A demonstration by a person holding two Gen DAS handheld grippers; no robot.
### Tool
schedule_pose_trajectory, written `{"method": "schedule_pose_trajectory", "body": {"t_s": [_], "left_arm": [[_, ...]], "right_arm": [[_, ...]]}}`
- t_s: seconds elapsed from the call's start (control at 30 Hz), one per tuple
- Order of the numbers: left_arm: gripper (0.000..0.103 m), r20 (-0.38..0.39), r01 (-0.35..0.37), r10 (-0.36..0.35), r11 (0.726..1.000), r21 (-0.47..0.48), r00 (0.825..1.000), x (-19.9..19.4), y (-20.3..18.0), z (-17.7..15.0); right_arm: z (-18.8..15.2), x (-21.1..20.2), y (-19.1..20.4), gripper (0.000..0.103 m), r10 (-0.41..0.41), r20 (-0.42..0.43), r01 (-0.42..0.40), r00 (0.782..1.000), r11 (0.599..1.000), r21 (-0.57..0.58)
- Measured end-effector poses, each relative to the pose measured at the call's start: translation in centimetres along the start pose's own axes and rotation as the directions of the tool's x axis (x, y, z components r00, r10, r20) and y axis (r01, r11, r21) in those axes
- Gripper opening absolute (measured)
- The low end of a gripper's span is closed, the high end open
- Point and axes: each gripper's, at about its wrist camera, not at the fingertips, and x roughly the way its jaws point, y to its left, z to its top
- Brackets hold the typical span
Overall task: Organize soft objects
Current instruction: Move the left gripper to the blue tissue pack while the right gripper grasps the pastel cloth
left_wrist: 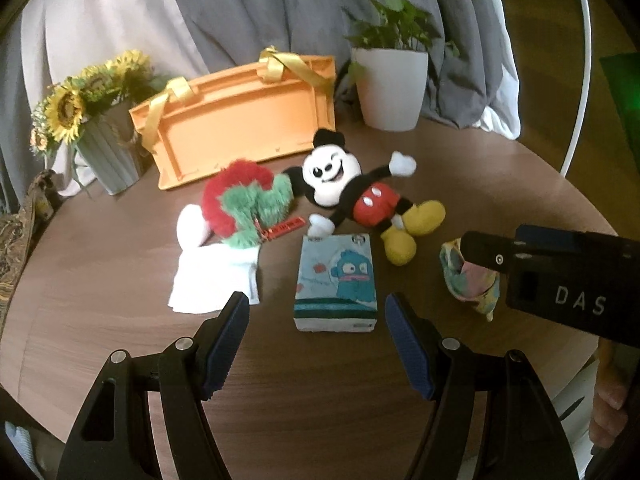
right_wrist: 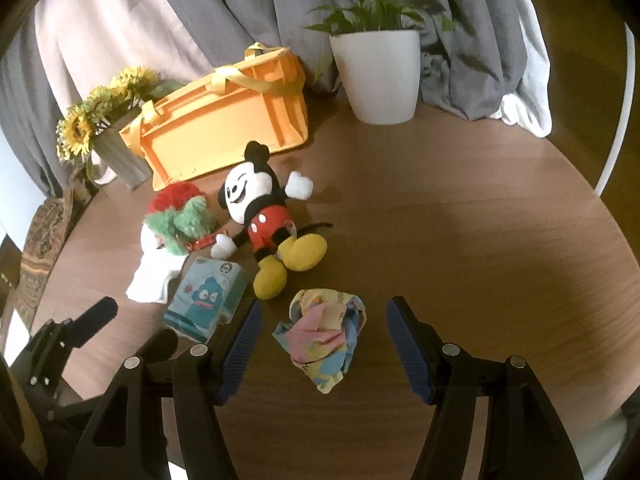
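Left gripper [left_wrist: 316,328]: jaws wide apart, holding nothing. Its ribbed blue pads [left_wrist: 234,330] sit above the table [left_wrist: 120,280], a round top with brown wood grain. A rectangular box [left_wrist: 335,282], printed with a blue cartoon figure, lies flat just ahead of the gap between the fingers, touching neither.

Right gripper [right_wrist: 324,336]: jaws likewise wide, empty. One crumpled cloth [right_wrist: 322,334], soft pastel fabric in pink, yellow and blue, lies on the table between the fingers without contact. In the left view this gripper's black body, marked "DAS", partly covers the cloth [left_wrist: 468,280].

Beyond the box lie two plush toys. One mouse plush [left_wrist: 356,194] lies on its back: black body, white face and gloves, red shorts, yellow shoes. One shaggy plush [left_wrist: 244,204], red and green, lies just left of it, resting on a flat folded white cloth [left_wrist: 212,280]. A small red tag [left_wrist: 286,227] lies beside the shaggy plush.

Behind these stands one orange bag [left_wrist: 240,116], rigid-looking with ribbed panels and two pairs of yellow ribbon handles. To its left is one ribbed grey vase [left_wrist: 110,156] of sunflowers [left_wrist: 66,112]; to its right, one smooth white pot [left_wrist: 390,88] with a leafy plant. Grey curtains [left_wrist: 260,8] hang behind.
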Motion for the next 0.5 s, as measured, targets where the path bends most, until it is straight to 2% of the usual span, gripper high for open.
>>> {"method": "schedule_pose_trajectory", "body": {"t_s": [0.3,0.5], "left_arm": [[0.07,-0.025,0.005,-0.005,0.999,0.031,1.0,2.3,-0.2,-0.6],[0.07,-0.036,0.021,-0.02,1.0,0.019,0.999,3.4,-0.2,-0.6]], "right_arm": [[-0.5,1.9,0.0,0.066,0.006,-0.042,-0.006,0.999,1.0,0.003],[-0.6,2.7,0.1,0.066,0.003,-0.055,-0.004,0.999,1.0,-0.008]]}}
